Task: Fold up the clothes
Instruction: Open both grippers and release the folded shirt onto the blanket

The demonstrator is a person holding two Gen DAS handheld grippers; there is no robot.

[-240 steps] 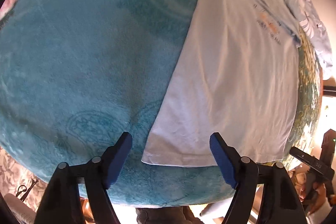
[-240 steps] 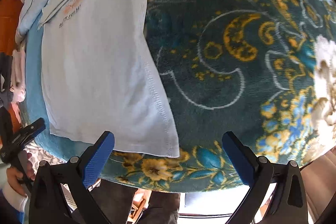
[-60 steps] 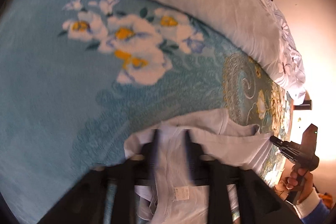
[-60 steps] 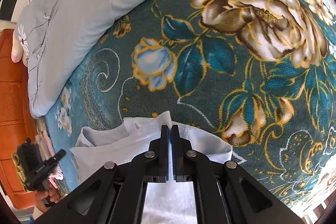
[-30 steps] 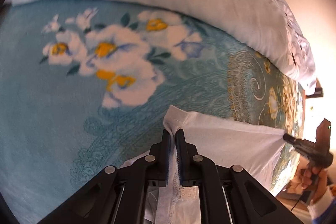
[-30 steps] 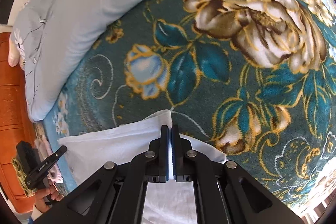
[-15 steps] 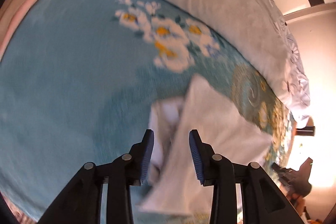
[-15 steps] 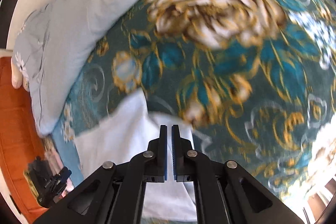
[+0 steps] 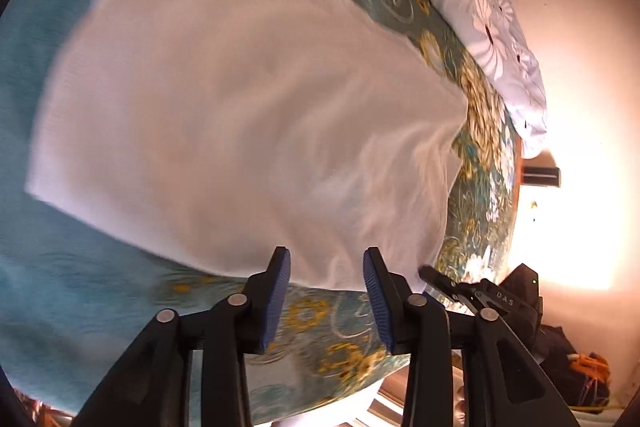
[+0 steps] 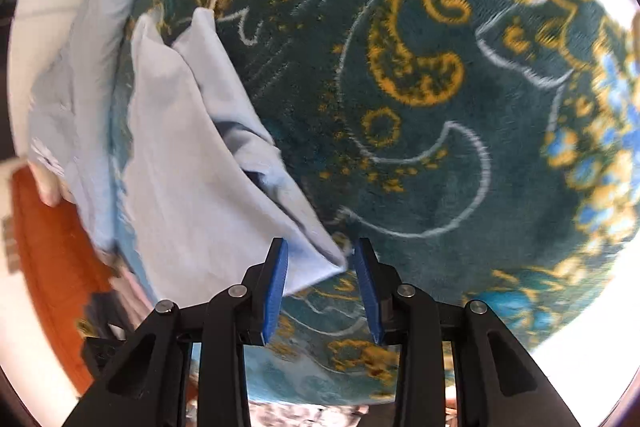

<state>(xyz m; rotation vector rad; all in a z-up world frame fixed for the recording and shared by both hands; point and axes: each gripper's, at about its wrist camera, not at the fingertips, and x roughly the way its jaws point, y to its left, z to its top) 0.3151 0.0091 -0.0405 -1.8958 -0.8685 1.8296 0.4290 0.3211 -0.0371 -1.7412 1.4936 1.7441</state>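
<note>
Bed blanket (image 10: 460, 147) under a doubled-over pale shirt (image 9: 240, 107).
My left gripper (image 9: 325, 291) and right gripper (image 10: 319, 281) hover with jaws partly apart, gripping nothing; I'd guess a snagged near corner could drag the layers askew. I see no containers.

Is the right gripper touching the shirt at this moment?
Cannot tell. In the right wrist view the open right gripper frames the shirt corner, which nears the right pad, but blur hides any contact.
</note>
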